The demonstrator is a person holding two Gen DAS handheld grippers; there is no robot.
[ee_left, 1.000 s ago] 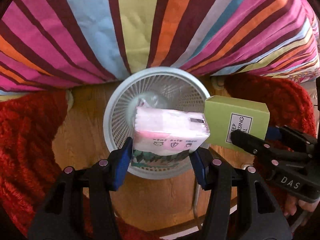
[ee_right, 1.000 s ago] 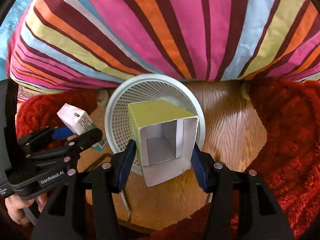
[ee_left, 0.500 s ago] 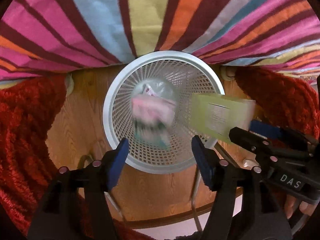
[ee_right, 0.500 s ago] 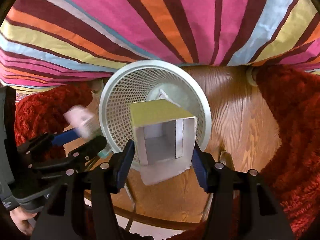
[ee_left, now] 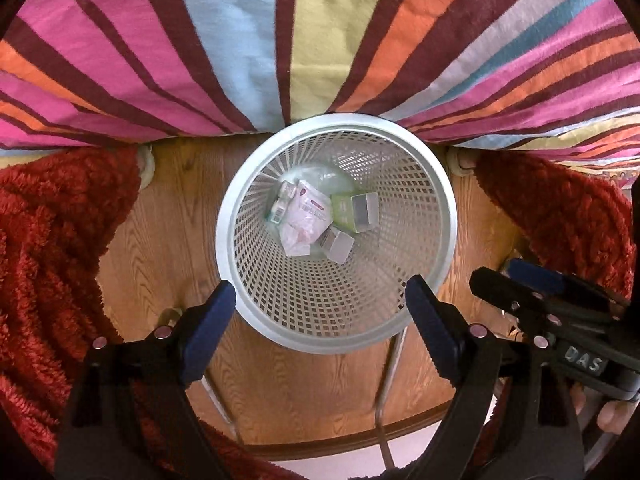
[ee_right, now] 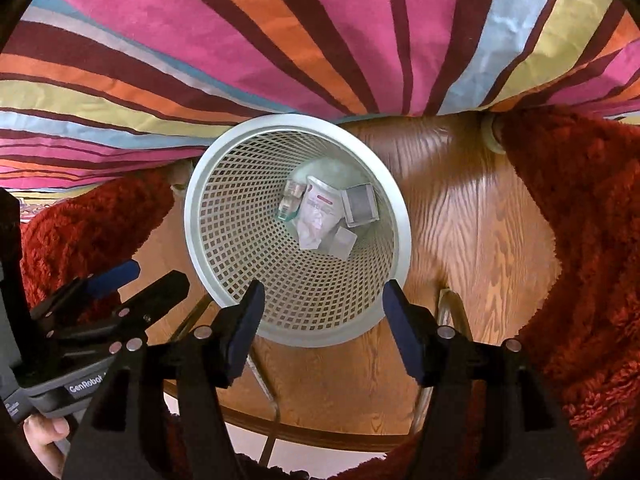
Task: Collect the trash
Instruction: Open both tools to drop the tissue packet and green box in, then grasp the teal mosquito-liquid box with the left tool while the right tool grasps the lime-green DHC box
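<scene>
A: What's nearest the lenses?

B: The left gripper (ee_left: 316, 300), pointing steeply down over the bin (ee_left: 448, 216). Its jaws have just been opening, and they stand well apart with nothing between them. The right gripper (ee_right: 322, 300) is the same: jaws have just been opening, now apart and empty, hanging over the near rim.

A: And the trash?

B: Down at the bottom of the bin. There's a green box (ee_left: 354, 212) lying open end up, a pink tissue pack (ee_left: 306, 220) beside it, a small grey box (ee_left: 336, 245) touching the pack, and a little printed carton (ee_left: 280, 206) on the pack's other side.

A: So which step is this?

B: The drop, I'd say, and finished: both tools empty, items in the bin. It reads as the end of a deposit.

A: What lies beyond?

B: The bin stands on a wood floor (ee_right: 472, 216), red rug (ee_left: 52, 232) to either side, with a striped bedspread (ee_left: 280, 40) hanging just behind it.

A: Next move?

B: Probably lift both tools clear of the rim and look round for more trash. None shows here outside the bin, so whether any remains I can't tell.
</scene>
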